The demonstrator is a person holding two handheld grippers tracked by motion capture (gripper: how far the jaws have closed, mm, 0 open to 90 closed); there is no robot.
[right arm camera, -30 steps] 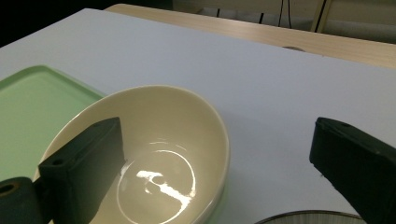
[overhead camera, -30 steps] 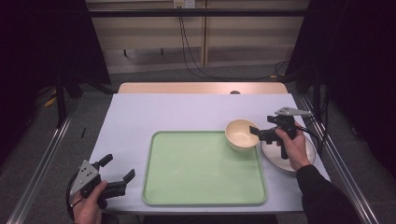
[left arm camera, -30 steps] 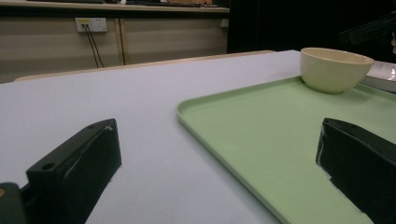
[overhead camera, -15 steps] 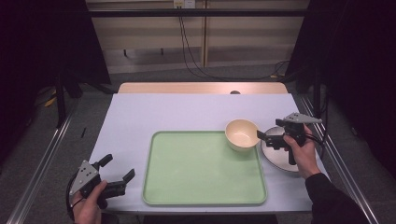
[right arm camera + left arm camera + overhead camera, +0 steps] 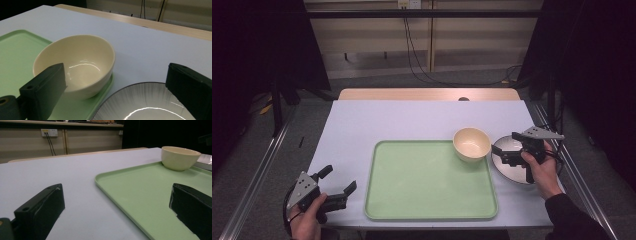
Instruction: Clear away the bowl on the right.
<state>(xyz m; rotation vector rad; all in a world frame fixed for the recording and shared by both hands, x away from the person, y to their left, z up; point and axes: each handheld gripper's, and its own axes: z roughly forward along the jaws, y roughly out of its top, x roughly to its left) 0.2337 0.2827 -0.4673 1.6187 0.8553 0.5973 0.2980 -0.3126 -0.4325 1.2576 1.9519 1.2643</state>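
High view: the right gripper, jaws apart and empty, has drawn back from the bowl on the tray's far right corner to over the plate; left gripper view: its jaws gape, unmoved; right gripper view: bowl just beyond the open jaws.

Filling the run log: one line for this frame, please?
right gripper: open, over grey ribbed plate | cream round bowl: on green tray corner, released | left gripper: open, idle beside tray

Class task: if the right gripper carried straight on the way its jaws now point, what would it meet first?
Probably the cream bowl at the green tray's corner: the open right gripper, above the plate, points at it. Depth is uncertain.
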